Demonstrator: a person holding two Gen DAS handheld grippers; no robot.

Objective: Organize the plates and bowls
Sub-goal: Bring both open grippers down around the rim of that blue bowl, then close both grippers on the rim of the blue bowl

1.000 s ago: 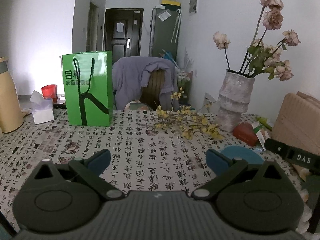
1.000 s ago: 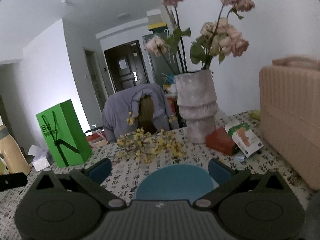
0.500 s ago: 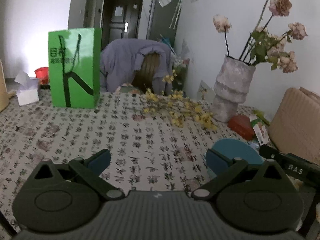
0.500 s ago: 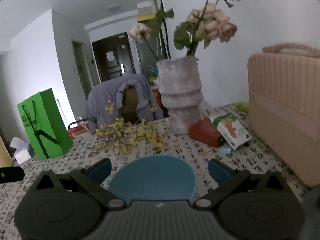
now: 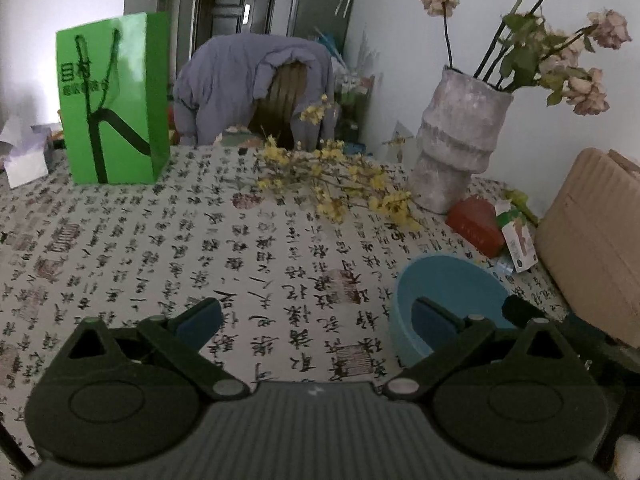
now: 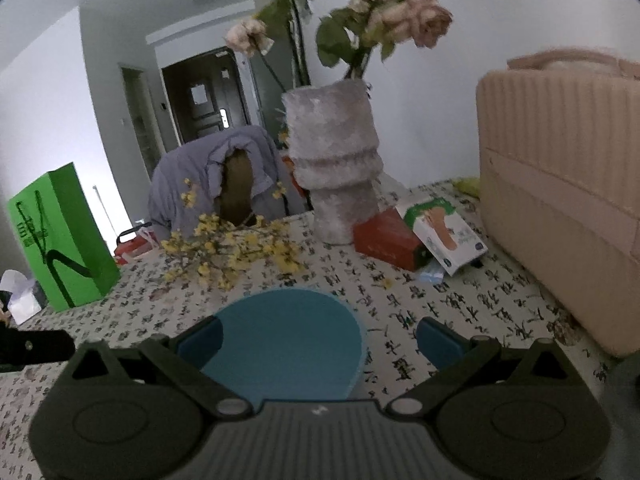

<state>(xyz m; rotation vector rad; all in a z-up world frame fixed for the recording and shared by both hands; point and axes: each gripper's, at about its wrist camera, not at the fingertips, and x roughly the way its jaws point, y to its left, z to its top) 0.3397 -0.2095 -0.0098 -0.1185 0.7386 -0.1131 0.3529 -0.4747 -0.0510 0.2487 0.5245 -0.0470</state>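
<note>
The surface (image 5: 168, 248) is covered by a pale cloth printed with black calligraphy. A green paper bag (image 5: 114, 100) is stood upright at the far left, with a tissue box (image 5: 24, 156) beyond it at the left edge, and yellow flower sprigs (image 5: 336, 184) are strewn between the bag and a grey ridged vase (image 5: 456, 144) at the far right. A red box (image 5: 476, 226), a white and green carton (image 5: 518, 236) leaned on it, a beige ribbed case (image 6: 560, 184) and a blue bowl (image 5: 452, 292) are seen on the right side, the bowl nearest the camera.

Home: vase (image 5: 456, 140), draped chair (image 5: 256, 84)
</note>
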